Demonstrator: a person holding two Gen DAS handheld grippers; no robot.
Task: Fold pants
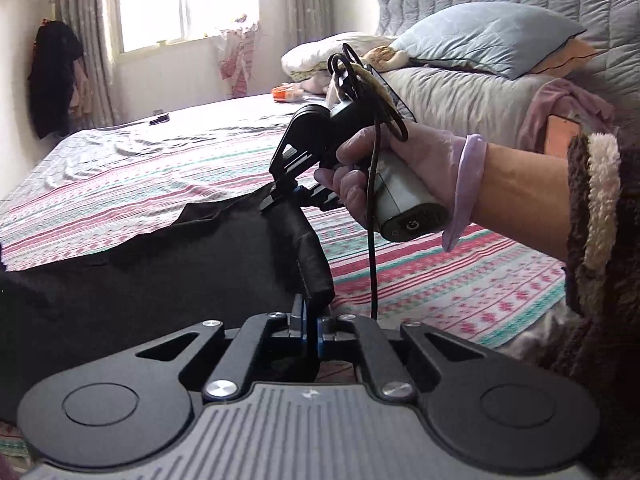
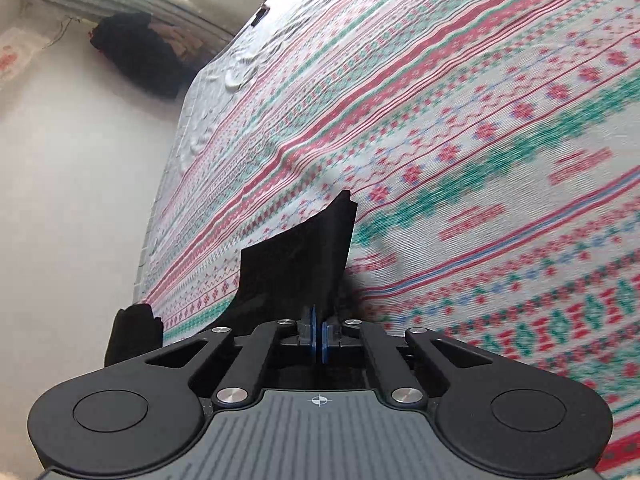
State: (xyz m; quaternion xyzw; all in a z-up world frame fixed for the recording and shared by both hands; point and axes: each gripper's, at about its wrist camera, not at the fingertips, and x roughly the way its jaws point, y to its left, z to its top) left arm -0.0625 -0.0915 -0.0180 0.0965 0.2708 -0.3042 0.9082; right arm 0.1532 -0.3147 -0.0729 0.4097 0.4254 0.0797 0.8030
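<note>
Black pants point(image 1: 160, 280) spread over the patterned bed point(image 1: 120, 184), by its near edge. Left tongs point(image 1: 310, 320) clamped on a thick dark fold of them. Right tongs point(image 2: 319, 338) pinched together on thin black cloth, lifted off the sheet.

The pants point(image 1: 160, 272) were black, lying on a bed sheet point(image 1: 140, 184) banded in pink-red, teal and white stripes with small snowflake-like motifs. The left gripper point(image 1: 310, 320) and right gripper point(image 2: 319, 340) were black with blue pads, and the gloved hand point(image 1: 396, 160) wore pale lilac beside a brown fleecy sleeve point(image 1: 600, 220). Behind lay a light blue pillow point(image 1: 488, 36) on a grey quilted cover point(image 1: 460, 96), and the curtains point(image 1: 84, 20) looked greyish, though glare washed them out.
</note>
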